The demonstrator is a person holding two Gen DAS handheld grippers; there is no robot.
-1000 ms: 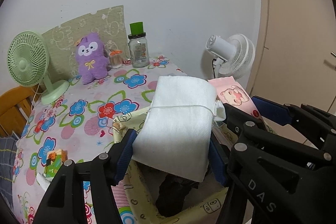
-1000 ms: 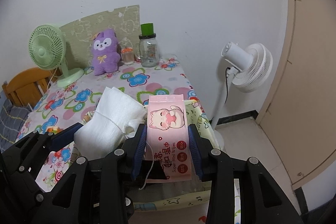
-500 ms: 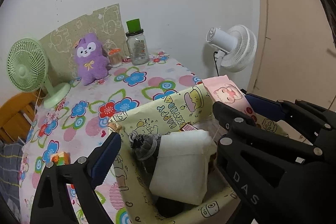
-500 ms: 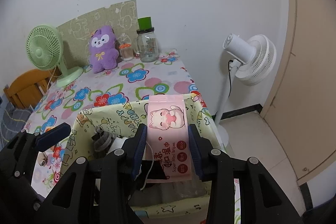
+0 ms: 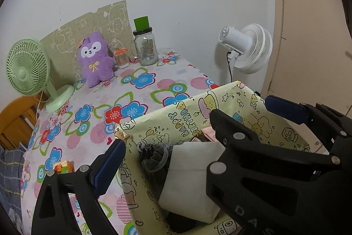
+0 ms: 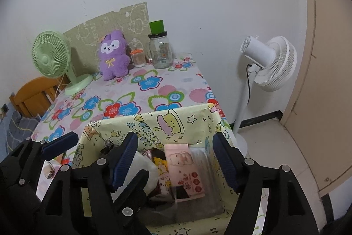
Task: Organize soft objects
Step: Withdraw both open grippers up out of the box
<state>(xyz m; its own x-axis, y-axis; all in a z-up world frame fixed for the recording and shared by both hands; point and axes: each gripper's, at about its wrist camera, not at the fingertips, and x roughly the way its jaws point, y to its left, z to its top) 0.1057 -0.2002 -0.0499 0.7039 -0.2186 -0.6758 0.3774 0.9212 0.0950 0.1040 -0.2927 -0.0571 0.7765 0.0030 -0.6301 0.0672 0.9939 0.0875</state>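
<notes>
A yellow cartoon-print fabric box (image 5: 193, 111) (image 6: 154, 124) stands at the near edge of the flowered table. Inside it lie a white folded towel (image 5: 191, 177), a grey drawstring pouch (image 5: 154, 158) and a pink pack of wet wipes (image 6: 184, 171). My left gripper (image 5: 167, 160) is open and empty above the towel. My right gripper (image 6: 176, 158) is open and empty above the pink pack. A purple plush toy (image 5: 95, 58) (image 6: 113, 54) sits upright at the back of the table.
A green desk fan (image 5: 30, 72) stands at the back left. A glass jar with a green cup on top (image 5: 145, 45) and a small cotton-swab jar (image 5: 122, 57) stand by the wall. A white floor fan (image 6: 266, 63) stands right of the table. A small toy block (image 5: 63, 165) lies near the left edge.
My left gripper opened and dropped the white towel into the box. My right gripper then opened and dropped the pink wipes pack into the box. Both grippers have drawn back a little.
</notes>
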